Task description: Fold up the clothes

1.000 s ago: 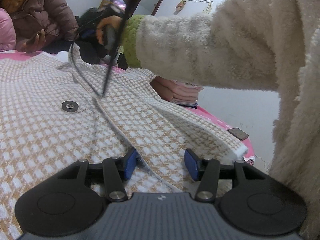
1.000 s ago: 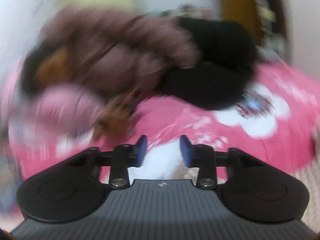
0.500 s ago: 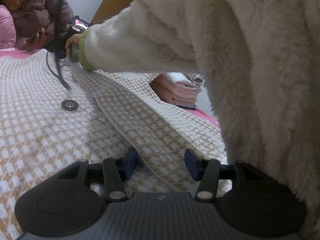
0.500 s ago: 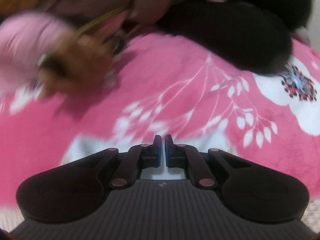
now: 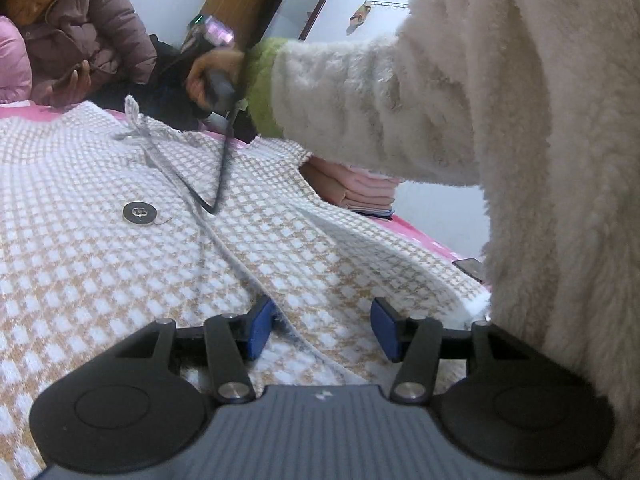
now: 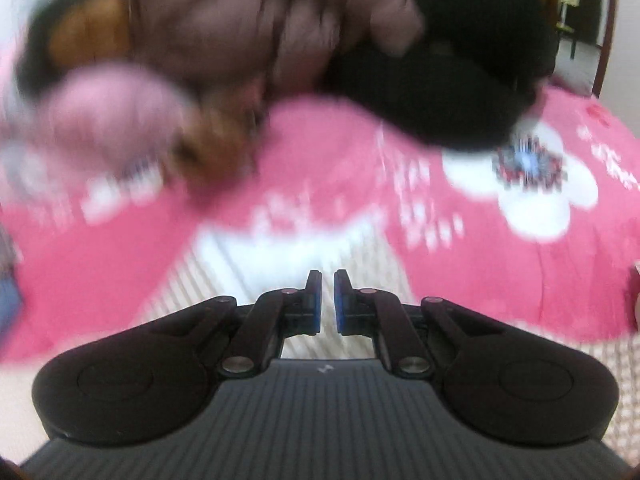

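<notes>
Right tongs (image 6: 327, 300) now lower, nearly shut on nothing over pink floral bedspread (image 6: 320, 184), left tongs (image 5: 322, 330) opening, straddling tan-and-white checked knit cardigan (image 5: 120, 272).

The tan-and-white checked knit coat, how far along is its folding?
Done: a folded pink clothes stack sits behind. In hand: the tan-and-white checked knit coat lies spread, left claw open astride its front edge, right claw shut at its far end. Left: seemingly every fold.

Tan-and-white checked garment (image 5: 100, 280) showing grey edging; pink bedspread (image 6: 320, 184) showing white flowers; sleeve (image 5: 380, 108) showing cream fleece, green cuff; tongs' pads (image 5: 384, 334) showing blue.
</notes>
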`<state>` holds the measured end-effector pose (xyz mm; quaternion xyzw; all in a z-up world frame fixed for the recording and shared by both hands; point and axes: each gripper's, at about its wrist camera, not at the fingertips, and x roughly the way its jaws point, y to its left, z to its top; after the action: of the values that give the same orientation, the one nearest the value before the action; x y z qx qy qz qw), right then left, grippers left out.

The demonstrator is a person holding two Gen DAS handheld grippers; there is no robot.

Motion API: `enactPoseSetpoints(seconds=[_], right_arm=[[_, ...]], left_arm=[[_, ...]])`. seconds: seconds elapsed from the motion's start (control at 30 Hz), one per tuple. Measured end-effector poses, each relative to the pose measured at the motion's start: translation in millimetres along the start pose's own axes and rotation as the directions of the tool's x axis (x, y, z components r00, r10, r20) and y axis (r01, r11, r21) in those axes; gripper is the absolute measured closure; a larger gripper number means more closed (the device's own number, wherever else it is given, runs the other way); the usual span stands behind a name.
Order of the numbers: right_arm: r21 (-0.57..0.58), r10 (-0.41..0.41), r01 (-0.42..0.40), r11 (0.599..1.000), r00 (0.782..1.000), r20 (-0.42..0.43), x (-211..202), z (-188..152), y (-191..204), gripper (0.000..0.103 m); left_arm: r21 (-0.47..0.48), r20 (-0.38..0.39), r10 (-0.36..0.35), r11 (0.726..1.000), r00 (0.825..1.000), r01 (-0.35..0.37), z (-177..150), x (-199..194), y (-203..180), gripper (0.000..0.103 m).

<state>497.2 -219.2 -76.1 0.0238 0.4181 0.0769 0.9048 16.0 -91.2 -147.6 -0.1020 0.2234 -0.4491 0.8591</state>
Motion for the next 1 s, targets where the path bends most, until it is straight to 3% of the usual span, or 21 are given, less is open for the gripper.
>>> enactPoseSetpoints(seconds=[0.07,0.2,0.27,0.37,0.43,0.5,0.57,0.67,0.73,0.93,1.0], right_arm=[[-0.02,-0.028,0.027,0.999,0.998,-0.062,31.0,-10.8,1.8,0.098],[0.095,-0.037,0.032,0.995,0.998,0.044,59.9,-5.2,-12.1,0.102],[0.177,-0.024,0.014,0.984,0.998,0.058,57.3,2.1,-21.7,0.101],[0.193,-0.018,0.002,0.981,0.997,0.08,22.2,3.1,-27.3,0.095],[0.117,0.058,-0.068,0.991,0.994,0.088,-12.2,-4.1,-26.2,0.095],[0.004,0.15,-0.15,0.989,0.988,0.034,-44.1,-16.9,-15.9,0.091],[-0.116,0.188,-0.193,0.974,0.981,-0.05,-62.2,-34.4,3.8,0.076],[-0.321,0.102,-0.136,0.937,0.987,-0.123,-75.8,-74.1,42.9,0.071],[-0.362,0.05,-0.091,0.928,0.992,-0.119,-71.0,-93.0,54.2,0.071],[-0.271,-0.02,-0.006,0.963,0.995,-0.093,-33.2,-109.1,45.7,0.072],[-0.243,-0.024,0.006,0.97,0.997,-0.07,-32.1,-107.5,40.8,0.082]], left_arm=[[0.005,-0.001,0.0,1.0,1.0,0.0,0.0,0.1,-0.4,0.047],[0.001,-0.002,-0.007,1.0,1.0,0.007,0.6,-0.2,0.7,0.046],[-0.005,-0.001,-0.012,1.0,1.0,0.012,1.4,-0.7,1.8,0.046],[-0.006,0.001,-0.015,1.0,1.0,0.015,2.0,-0.8,2.6,0.045],[-0.006,0.003,-0.015,1.0,1.0,0.015,1.9,-1.1,2.7,0.044],[-0.007,0.006,-0.015,1.0,1.0,0.015,2.2,-1.2,3.3,0.044],[-0.01,0.008,-0.015,1.0,1.0,0.015,2.5,-0.9,4.3,0.044],[-0.035,0.016,-0.024,0.999,1.0,0.024,2.3,-2.5,6.7,0.043],[-0.054,0.023,-0.03,0.998,0.999,0.031,1.8,-3.8,8.4,0.043],[-0.076,0.036,-0.035,0.996,0.999,0.038,2.8,-4.7,10.3,0.044],[-0.076,0.039,-0.033,0.996,0.999,0.036,2.5,-4.8,9.9,0.045]])
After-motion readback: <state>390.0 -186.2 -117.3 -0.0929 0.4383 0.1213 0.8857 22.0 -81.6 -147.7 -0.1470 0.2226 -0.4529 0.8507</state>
